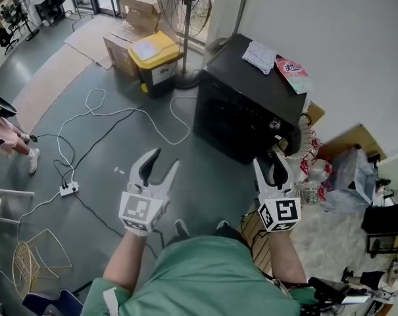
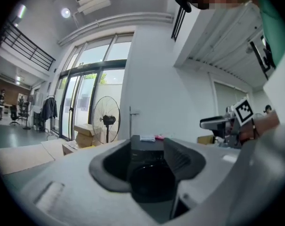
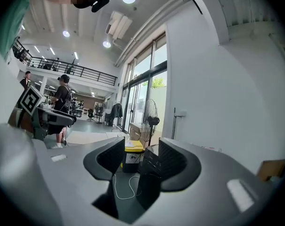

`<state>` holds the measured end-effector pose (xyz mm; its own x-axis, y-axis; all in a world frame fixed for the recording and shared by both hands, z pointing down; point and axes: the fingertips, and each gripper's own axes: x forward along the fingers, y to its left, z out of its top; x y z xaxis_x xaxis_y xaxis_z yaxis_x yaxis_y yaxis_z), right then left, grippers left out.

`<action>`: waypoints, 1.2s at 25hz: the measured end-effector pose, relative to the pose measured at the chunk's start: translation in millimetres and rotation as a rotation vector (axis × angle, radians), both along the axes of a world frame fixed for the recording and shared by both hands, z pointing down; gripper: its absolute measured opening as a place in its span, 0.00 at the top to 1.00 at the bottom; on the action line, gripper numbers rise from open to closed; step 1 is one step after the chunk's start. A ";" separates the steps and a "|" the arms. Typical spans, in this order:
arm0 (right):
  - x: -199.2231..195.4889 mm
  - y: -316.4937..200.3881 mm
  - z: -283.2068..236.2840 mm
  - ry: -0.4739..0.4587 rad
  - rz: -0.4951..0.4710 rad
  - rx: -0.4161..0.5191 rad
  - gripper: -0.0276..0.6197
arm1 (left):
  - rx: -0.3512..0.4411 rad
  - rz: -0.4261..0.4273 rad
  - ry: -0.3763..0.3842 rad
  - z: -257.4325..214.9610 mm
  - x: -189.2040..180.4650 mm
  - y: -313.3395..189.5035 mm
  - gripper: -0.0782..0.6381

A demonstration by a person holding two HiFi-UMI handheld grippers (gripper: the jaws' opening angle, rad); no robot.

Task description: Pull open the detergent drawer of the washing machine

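The black washing machine (image 1: pixel 245 110) stands against the white wall, its dark front facing me, with a knob (image 1: pixel 274 124) near its top right corner. I cannot make out the detergent drawer as a separate part. My left gripper (image 1: pixel 164 160) is open over the floor, left of and short of the machine, with nothing in it. My right gripper (image 1: pixel 272 163) is open just before the machine's front right corner, also with nothing in it. In the left gripper view the machine (image 2: pixel 144 147) shows between the spread jaws; in the right gripper view its edge (image 3: pixel 150 160) does.
A cloth (image 1: pixel 259 56) and a pink packet (image 1: pixel 293 74) lie on the machine's top. A yellow-lidded bin (image 1: pixel 158 58), a standing fan (image 1: pixel 185 5) and cardboard boxes (image 1: pixel 129 25) stand at its left. A white cable and power strip (image 1: pixel 68 189) cross the floor. Bags and clutter (image 1: pixel 330 176) lie at the right.
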<state>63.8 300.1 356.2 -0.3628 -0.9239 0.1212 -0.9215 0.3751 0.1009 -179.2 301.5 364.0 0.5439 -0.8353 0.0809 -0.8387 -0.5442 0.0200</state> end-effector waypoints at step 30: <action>75.4 -225.8 43.3 -0.110 -0.200 -0.095 0.64 | -0.190 -0.080 0.004 47.0 100.8 -188.3 0.59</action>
